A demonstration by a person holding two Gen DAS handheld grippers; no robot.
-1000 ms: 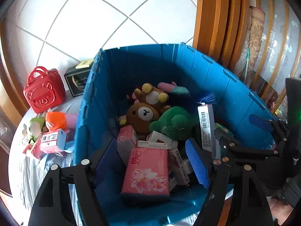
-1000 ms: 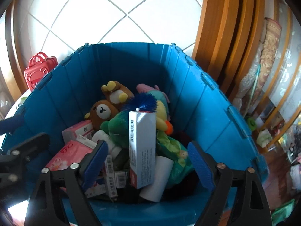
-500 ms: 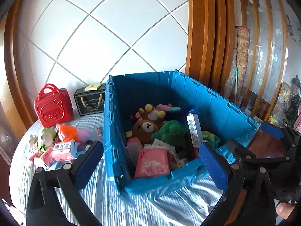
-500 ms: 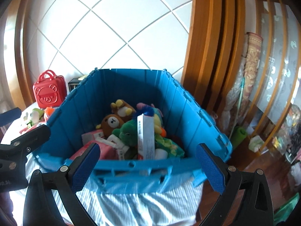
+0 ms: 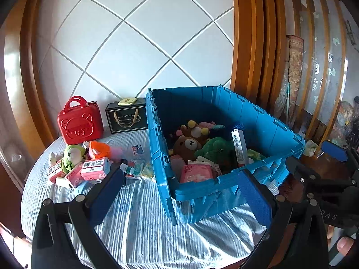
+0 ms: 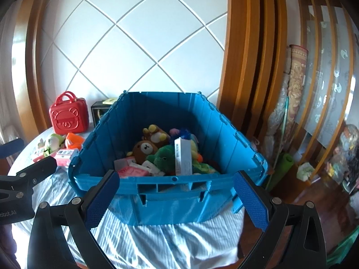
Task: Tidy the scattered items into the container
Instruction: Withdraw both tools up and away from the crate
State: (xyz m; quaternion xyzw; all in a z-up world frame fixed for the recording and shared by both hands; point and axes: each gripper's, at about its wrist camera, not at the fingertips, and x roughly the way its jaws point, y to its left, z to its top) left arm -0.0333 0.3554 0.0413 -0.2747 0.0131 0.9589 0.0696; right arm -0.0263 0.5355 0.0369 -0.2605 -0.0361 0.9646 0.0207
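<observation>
A blue plastic crate [image 5: 264, 121] [image 6: 170, 190] stands on a striped cloth and holds plush toys, pink tissue packs and an upright grey box [image 5: 240, 148] [image 6: 182, 157]. Scattered items lie left of it: pink cartons [image 5: 95, 168] [image 6: 64, 155], a green plush [image 5: 71, 155], an orange toy [image 5: 99, 149] and a small bottle [image 5: 126, 168]. My left gripper [image 5: 179, 197] is open and empty, in front of the crate's near left corner. My right gripper [image 6: 175, 199] is open and empty, in front of the crate's near wall.
A red bear-face case [image 5: 79, 121] [image 6: 68, 115] and a black gift box [image 5: 126, 117] stand at the back by the tiled wall. Wooden frames [image 5: 249, 44] rise behind the crate on the right. The table edge drops off to the right of the crate [image 6: 298, 192].
Both grippers have pulled back and up out of the crate. The grey box stays upright inside. The whole crate and the scattered items on the left have come into view.
</observation>
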